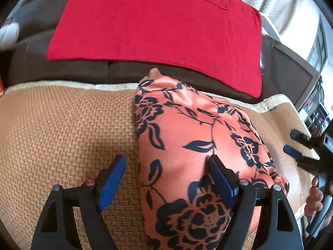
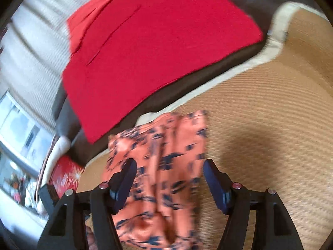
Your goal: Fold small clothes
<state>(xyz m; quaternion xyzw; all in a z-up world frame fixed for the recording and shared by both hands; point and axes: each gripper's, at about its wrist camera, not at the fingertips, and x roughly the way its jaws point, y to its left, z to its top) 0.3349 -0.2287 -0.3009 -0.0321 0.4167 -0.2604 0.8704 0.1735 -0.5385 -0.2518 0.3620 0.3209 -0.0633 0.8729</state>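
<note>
An orange garment with dark blue flowers [image 1: 193, 141] lies on a woven tan mat [image 1: 62, 129]. My left gripper [image 1: 166, 164] is open, its right finger over the cloth and its left finger over the mat beside the garment's left edge. In the right wrist view the same garment [image 2: 166, 166] is blurred and bunched, and my right gripper [image 2: 169, 166] is open above it with nothing between the pads. The right gripper also shows at the far right of the left wrist view [image 1: 299, 143].
A red cloth [image 1: 154, 25] lies flat on a dark brown cushion [image 1: 31, 62] beyond the mat; it also shows in the right wrist view [image 2: 158, 48]. A white ribbed fabric [image 2: 31, 48] and a red patterned object [image 2: 64, 173] lie to the left there.
</note>
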